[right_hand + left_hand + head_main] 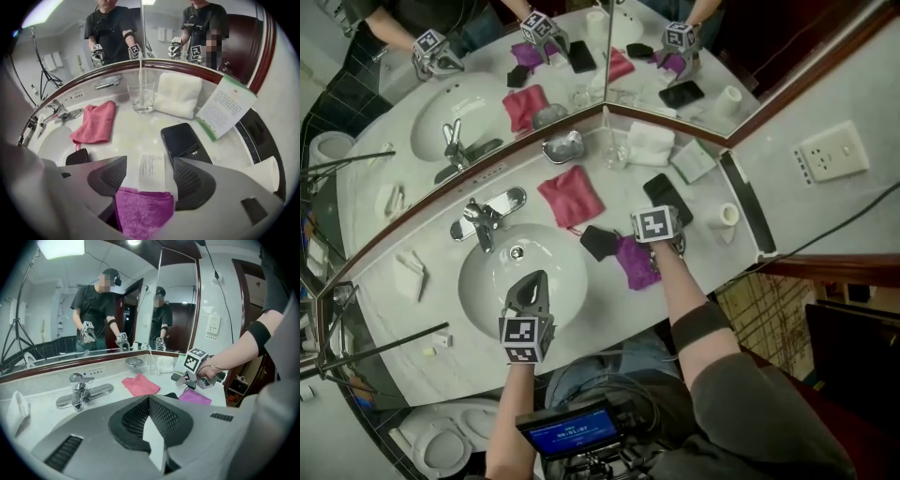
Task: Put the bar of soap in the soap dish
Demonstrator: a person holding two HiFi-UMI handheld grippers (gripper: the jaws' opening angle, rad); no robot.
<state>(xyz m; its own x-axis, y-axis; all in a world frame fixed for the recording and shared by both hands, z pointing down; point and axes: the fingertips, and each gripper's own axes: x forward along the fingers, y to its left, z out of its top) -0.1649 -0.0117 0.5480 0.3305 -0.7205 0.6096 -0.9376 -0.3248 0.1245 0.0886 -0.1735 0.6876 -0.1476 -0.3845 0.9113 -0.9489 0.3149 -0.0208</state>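
The right gripper (150,162) has its jaws wide apart either side of the wrapped bar of soap (152,174). The soap lies on the counter (136,136), its long axis running between the pads. The soap dish (563,147) sits beyond, near the mirror. The left gripper (150,413), jaws together, hangs over the sink (567,272), farther off.

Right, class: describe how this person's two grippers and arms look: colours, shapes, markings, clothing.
The left gripper and right gripper are smooth grey shells with black ribbed pads inside the jaws. Each carries a white cube bearing black square markers. The right arm wears a dark grey sleeve and a black band below it.
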